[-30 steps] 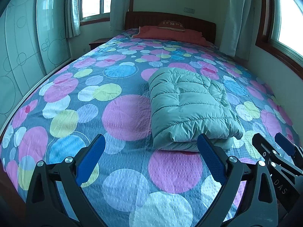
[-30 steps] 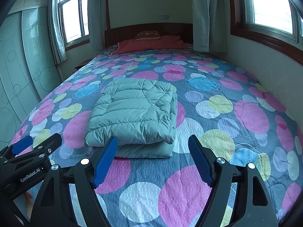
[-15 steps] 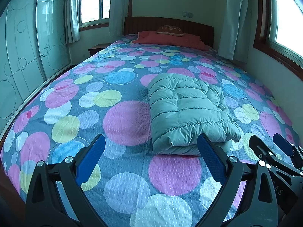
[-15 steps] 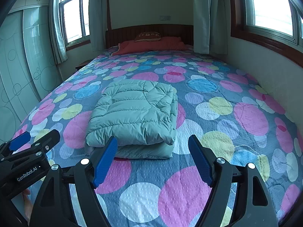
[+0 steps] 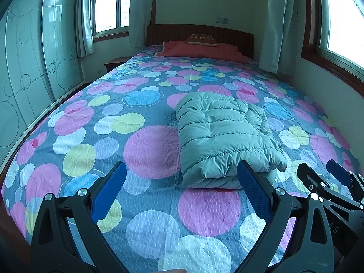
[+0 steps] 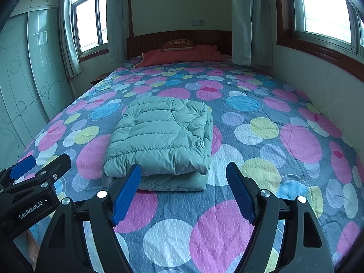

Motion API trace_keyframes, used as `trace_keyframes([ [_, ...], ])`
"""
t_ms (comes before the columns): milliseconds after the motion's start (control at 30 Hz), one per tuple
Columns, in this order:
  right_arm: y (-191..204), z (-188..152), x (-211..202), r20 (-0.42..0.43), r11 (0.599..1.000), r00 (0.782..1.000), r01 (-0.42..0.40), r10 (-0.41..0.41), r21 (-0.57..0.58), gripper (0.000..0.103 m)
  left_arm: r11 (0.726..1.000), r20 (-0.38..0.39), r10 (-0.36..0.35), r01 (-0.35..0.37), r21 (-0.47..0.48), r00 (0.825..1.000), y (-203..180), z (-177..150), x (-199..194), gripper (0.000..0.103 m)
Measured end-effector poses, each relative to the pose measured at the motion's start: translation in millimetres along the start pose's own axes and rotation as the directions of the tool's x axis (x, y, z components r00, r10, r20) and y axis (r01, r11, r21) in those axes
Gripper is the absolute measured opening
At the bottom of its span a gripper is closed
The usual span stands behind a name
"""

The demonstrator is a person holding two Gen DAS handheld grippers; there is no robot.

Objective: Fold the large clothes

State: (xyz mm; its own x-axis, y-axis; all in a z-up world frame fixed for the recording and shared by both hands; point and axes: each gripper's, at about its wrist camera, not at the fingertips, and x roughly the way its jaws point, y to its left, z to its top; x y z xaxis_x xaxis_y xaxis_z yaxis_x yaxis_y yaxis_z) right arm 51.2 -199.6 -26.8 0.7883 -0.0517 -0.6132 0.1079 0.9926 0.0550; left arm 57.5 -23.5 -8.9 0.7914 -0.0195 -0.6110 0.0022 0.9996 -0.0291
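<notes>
Green puffer jacket sits folded into a compact stack on the bed, mid-frame in the left wrist view, centre-left in the right wrist view. Over the last second both cameras have risen and backed off slightly: the jacket sits lower and smaller, with more headboard and wall showing. The jacket itself is unchanged. Left hand-held gripper is spread wide and empty; right hand-held gripper is the same, touching nothing. Judgement: fold looks finished, the person is retreating, and only squaring the loose right edge might remain.
</notes>
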Motion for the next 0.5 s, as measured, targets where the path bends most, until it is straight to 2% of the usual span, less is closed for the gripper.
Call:
trace_keyframes([
  [233,-0.8,-0.3,-0.3,-0.001,1.000,1.000,-0.001,0.001,-0.001,0.076,1.000,0.001,-0.015,0.015,-0.002,1.000,-0.8,-0.7,0.2,0.098],
  [267,-0.9,-0.3,-0.2,-0.001,1.000,1.000,-0.001,0.001,-0.001,0.076,1.000,0.001,-0.013,0.013,-0.001,1.000,-0.8,-0.6,0.8,0.101],
  [400,-2.2,-1.5,0.2,-0.007,1.000,1.000,-0.002,0.002,0.001,0.076,1.000,-0.001,0.019,-0.019,0.011,1.000,-2.5,-2.7,2.0,0.101],
  [500,-1.3,-2.8,1.2,-0.010,1.000,1.000,-0.002,0.002,-0.002,0.076,1.000,-0.012,0.004,-0.004,0.007,1.000,-1.9,-2.5,5.8,0.101],
])
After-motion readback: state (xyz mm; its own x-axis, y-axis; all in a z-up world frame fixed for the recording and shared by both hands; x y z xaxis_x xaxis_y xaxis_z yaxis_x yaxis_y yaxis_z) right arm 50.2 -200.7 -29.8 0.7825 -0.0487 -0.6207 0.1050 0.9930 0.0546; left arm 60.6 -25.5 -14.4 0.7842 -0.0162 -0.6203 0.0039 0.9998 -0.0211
